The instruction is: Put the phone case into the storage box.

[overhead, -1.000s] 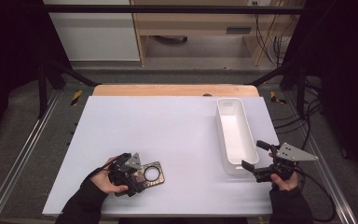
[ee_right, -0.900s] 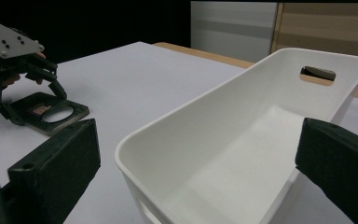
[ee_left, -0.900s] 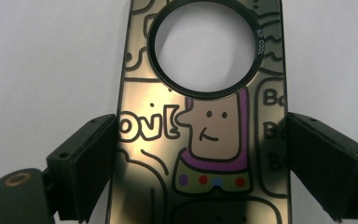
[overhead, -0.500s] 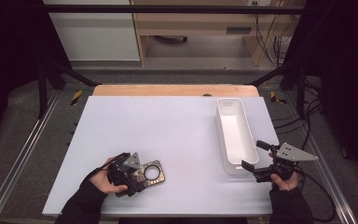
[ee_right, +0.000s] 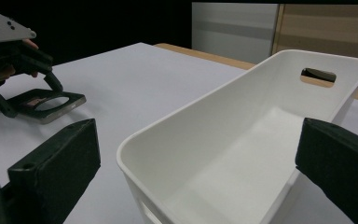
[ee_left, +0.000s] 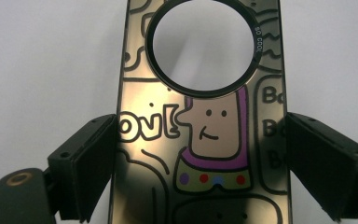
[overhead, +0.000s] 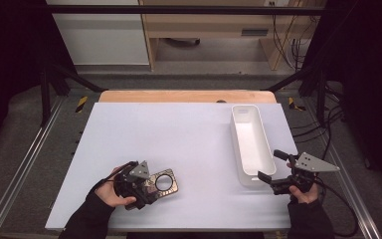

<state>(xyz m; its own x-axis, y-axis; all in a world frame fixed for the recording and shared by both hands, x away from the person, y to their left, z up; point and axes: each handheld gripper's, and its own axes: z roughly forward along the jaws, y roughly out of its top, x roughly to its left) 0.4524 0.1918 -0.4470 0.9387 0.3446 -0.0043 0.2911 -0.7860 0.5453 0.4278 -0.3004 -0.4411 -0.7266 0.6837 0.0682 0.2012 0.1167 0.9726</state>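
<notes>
Left gripper (ee_left: 200, 154): jaws spread wide, one on each long edge of the phone case (ee_left: 200, 140); the black pads sit at, or just off, its sides, and a firm pinch cannot be told from the left gripper view.

Phone case — flat, gold-toned, printed with black-outlined cartoon doodles and a purple-framed face above a row of coloured dots. A large round ring-edged opening lies toward its far end, the white surface showing through. In the high view the case lies flat on the white table (overhead: 179, 134), near the front left, with the left hand (overhead: 110, 191) behind the gripper.

Right gripper (overhead: 269, 166): jaws wide apart, nothing between the pads. It hovers at the near end of the white bin (overhead: 251, 139), just beside its rim — the right gripper view looks along the bin's length to the handle slot (ee_right: 318, 74) in the far wall.

White bin: long, narrow, standing upright at the table's right side, well apart from the phone case.
</notes>
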